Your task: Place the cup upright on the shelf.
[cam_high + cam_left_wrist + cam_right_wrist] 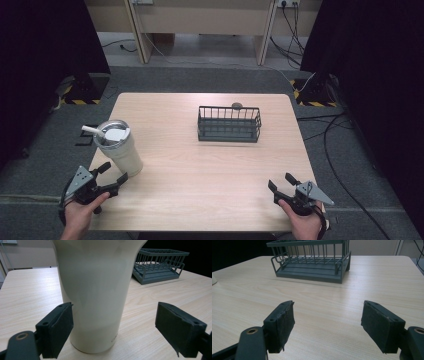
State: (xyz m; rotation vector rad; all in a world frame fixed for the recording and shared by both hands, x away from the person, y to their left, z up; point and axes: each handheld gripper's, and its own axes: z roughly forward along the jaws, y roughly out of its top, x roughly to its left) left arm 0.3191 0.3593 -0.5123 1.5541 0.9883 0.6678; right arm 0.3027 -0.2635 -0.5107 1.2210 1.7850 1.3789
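A cream tumbler (121, 151) with a metal-rimmed lid and a white straw (92, 131) stands upright near the table's left edge. My left gripper (114, 173) is open just in front of it, its jaws pointing at the tumbler's base. In the left gripper view the tumbler (96, 287) rises between the spread pads (58, 327), apart from both. A dark grey wire basket (229, 124) sits at the table's far middle, also seen as the basket (160, 263) and the basket (312, 261). My right gripper (283, 182) is open over bare wood at the near right, as my right gripper (328, 322) shows.
The light wooden table (200, 175) has wide bare room between the tumbler and the basket. A small dark round object (237, 105) lies at the far edge behind the basket. Cables and dark stands surround the table on the floor.
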